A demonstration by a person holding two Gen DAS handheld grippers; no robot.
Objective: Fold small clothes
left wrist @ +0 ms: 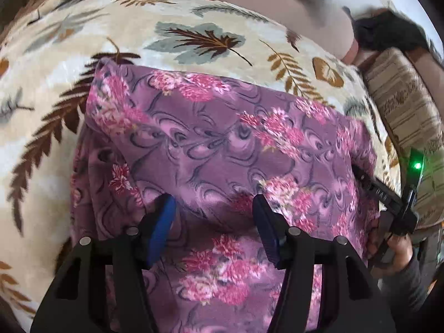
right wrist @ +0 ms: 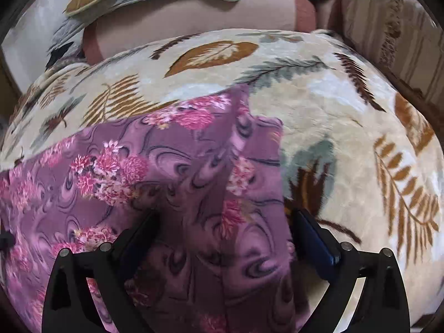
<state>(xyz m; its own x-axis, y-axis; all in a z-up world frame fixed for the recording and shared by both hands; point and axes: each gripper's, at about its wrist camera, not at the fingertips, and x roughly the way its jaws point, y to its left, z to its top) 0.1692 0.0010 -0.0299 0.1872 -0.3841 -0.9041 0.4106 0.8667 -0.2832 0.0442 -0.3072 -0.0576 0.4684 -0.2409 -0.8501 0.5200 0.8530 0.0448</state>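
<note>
I find one marking only: pale raised letters on the black bar of my right gripper (left wrist: 385, 194), seen from the left wrist view. They are blurred and foreshortened, and I cannot read them. No other text, label, brand or number is legible in either view.

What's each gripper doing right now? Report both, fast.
Left gripper: open, fingers spread over the purple floral garment, gripping nothing.
Right gripper: open, jaws wide around a raised fold of the garment, not clamped.

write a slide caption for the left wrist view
Left tongs open over the purple floral garment on a leaf-print blanket.
</note>
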